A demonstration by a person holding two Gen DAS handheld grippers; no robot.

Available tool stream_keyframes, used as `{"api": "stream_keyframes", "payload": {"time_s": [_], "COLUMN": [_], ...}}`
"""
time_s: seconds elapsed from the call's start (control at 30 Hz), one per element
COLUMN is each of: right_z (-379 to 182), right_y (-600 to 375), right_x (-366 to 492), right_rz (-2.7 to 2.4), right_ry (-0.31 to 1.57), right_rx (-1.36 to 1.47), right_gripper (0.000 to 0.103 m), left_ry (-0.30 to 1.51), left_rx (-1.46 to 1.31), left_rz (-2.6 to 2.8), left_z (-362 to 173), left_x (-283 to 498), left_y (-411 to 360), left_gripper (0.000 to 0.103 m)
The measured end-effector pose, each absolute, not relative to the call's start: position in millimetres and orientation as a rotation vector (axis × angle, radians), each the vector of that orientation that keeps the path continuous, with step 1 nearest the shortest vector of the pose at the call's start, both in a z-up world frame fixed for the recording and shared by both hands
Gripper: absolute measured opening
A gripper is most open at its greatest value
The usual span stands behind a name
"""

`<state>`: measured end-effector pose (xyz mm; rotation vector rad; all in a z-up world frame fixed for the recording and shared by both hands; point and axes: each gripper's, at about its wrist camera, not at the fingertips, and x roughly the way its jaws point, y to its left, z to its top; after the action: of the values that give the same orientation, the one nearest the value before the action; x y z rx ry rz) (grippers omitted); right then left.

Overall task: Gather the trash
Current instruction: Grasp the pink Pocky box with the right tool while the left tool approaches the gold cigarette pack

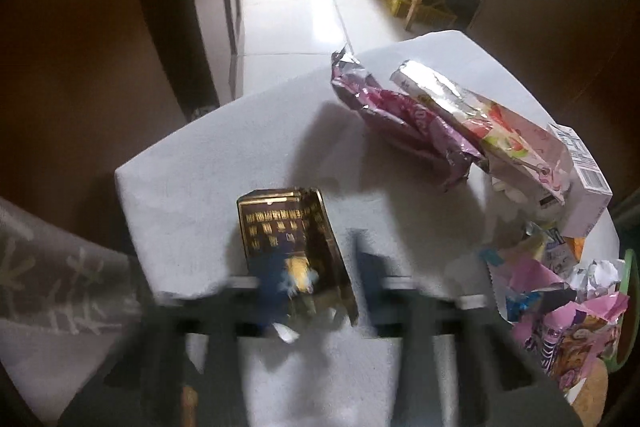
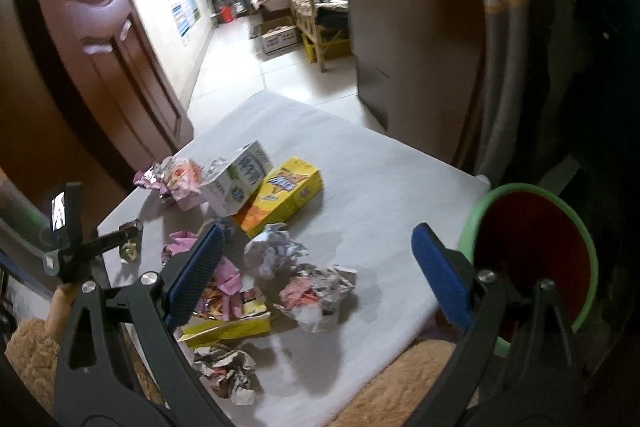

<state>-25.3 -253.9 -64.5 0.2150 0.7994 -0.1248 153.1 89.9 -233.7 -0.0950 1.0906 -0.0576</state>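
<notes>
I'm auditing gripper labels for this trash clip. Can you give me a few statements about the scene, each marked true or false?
1. The left gripper holds a dark brown box with gold lettering. True.
2. The right gripper is clamped on a crumpled paper ball. False: its blue-padded fingers stand wide apart, holding nothing.
3. The green-rimmed bin with a dark red inside stands right of the white-covered table. True.
4. The yellow carton lies inside the bin. False: it lies on the table.
</notes>
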Motion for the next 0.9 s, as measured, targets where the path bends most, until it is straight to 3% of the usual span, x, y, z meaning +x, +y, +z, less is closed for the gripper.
{"api": "stream_keyframes", "payload": {"time_s": [0.23,0.57,0.9], "right_z": [-62,-76,-145], "right_y": [-199,-107,-85], "right_x": [17,157,248], "right_rz": [0.046,0.364,0.365], "right_ry": [0.841,1.064,1.348], "right_rx": [0.108,-0.048,-0.099], "right_gripper": [0.093,0.09,0.089], "left_ry": [1.102,1.066,1.109], "left_rx": [-0.145,-0.282,-0.383], "left_rz": [-0.124,-0.169,-0.128], "left_z": [-231,-232,-261], "left_x": [137,106,95], "left_y": [98,115,149], "left_gripper": [0.0,0.0,0.0]}}
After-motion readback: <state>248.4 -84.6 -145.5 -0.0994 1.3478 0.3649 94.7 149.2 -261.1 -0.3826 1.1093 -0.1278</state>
